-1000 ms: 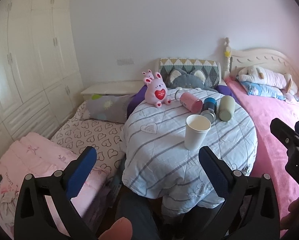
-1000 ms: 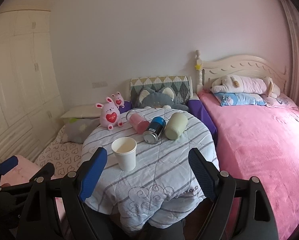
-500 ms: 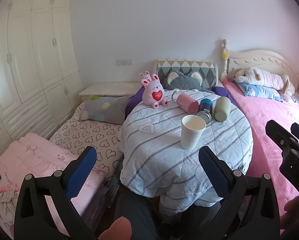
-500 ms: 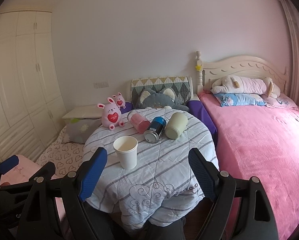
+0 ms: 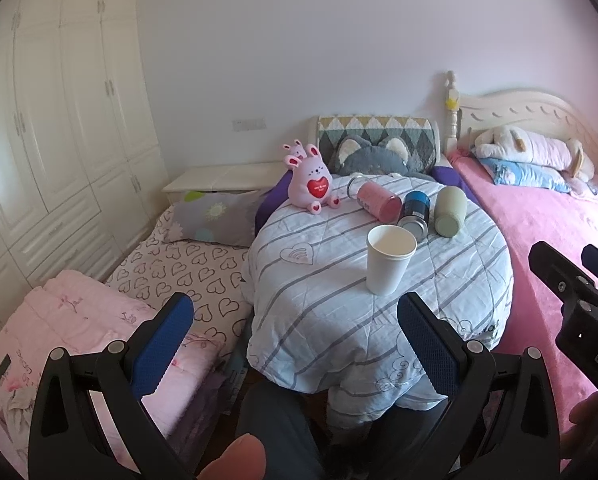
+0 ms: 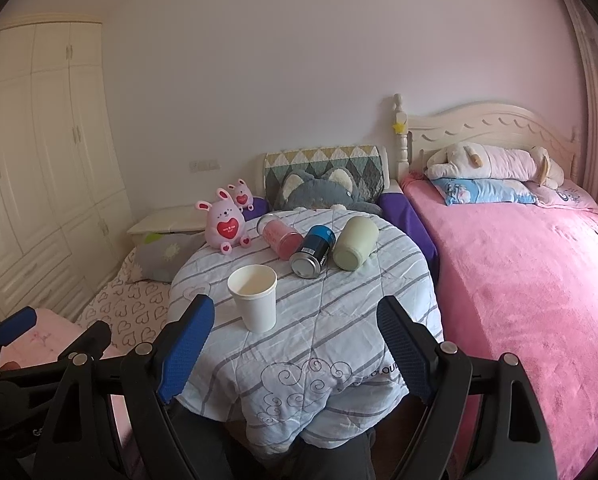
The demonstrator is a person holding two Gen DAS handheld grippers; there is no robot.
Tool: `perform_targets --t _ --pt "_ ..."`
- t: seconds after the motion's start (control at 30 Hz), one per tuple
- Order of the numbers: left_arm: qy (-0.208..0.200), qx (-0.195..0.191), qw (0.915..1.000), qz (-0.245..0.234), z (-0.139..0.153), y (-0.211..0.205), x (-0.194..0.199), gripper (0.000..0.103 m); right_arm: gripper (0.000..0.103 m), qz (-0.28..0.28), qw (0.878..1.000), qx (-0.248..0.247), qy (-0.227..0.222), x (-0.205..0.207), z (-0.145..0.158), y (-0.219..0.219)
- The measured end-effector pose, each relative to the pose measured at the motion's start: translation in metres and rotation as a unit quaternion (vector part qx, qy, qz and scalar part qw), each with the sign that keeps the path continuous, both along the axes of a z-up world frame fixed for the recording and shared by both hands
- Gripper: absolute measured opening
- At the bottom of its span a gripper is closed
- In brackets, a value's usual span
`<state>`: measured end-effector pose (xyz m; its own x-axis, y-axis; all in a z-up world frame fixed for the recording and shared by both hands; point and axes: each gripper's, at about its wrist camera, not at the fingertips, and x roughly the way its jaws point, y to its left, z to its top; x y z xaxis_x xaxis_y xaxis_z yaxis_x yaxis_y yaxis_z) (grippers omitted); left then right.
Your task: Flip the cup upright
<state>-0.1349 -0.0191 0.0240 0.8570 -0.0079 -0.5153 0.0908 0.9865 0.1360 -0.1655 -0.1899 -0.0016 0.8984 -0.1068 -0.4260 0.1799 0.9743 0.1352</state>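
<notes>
On the striped counter [image 6: 339,320], mid-frame, the white paper cup [image 6: 255,300] stands upright; both the left gripper [image 5: 295,332] and right gripper [image 6: 295,340] hang spread apart, holding nothing.

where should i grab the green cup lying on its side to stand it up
Grip the green cup across its round body near the middle, coming down from above. It lies on its side with its base toward the camera, and the blue can sits close on its left.

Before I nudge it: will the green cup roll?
Probably. The green cup lies on its side on a soft quilted cover, so it may roll, likely curving since it looks tapered. The blue can beside it could stop leftward travel.
</notes>
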Motion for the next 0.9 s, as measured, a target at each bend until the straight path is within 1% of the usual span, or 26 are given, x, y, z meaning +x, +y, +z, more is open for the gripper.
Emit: perform_targets --t 0.6,0.9 --pt "0.003 0.005 1.0000 0.002 -0.0018 0.0000 0.0018 0.103 0.085 0.003 1.000 0.004 0.004 0.0045 -0.0043 -0.0013" --pt "0.001 -0.009 0.9999 -0.009 -0.0019 0.0038 0.0028 0.103 0.085 0.004 1.000 0.003 0.007 0.0066 -0.0071 -0.0015"
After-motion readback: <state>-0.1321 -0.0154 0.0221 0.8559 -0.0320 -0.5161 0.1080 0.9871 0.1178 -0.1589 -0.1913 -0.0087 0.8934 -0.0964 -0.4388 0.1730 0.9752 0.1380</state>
